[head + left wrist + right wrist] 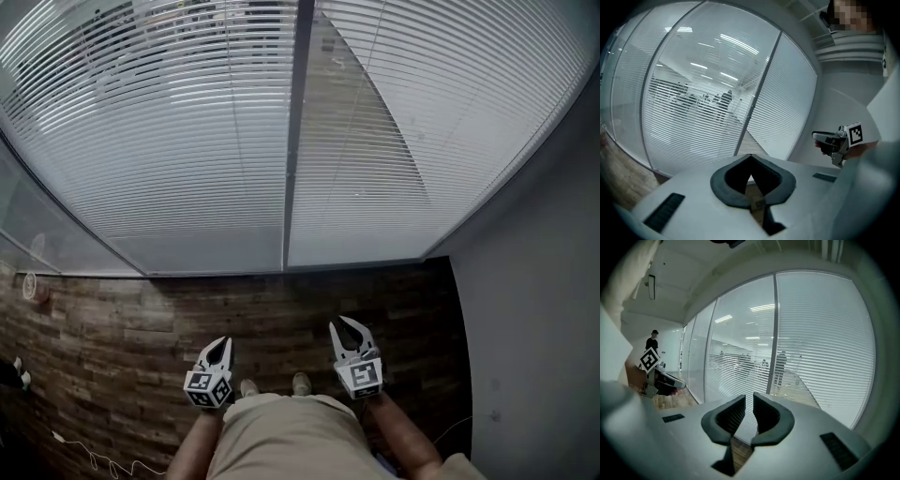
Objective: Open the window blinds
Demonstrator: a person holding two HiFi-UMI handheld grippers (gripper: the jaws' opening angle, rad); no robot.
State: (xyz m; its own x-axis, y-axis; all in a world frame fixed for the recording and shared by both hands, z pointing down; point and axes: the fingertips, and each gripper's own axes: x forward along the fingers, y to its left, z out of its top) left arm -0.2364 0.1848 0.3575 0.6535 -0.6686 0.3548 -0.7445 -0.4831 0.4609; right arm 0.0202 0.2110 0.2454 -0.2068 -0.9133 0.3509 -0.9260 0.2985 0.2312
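Ahead: window blinds, lowered over two glass panes split by a grey mullion, at the wood floor's far edge. Grey wall on the right. White cable at the floor's near left corner. Left gripper and right gripper: jaws pressed together, nothing between them, both well apart from the blinds.

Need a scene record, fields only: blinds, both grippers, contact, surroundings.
blinds: down over both panes
post: upright, between the two panes
left gripper: shut, empty, held low over the floor
right gripper: shut, empty, held low beside the left one
contact: neither gripper touches the blinds
floor: dark wood planks
wall: plain, to the right of the window
task state: blinds not yet opened
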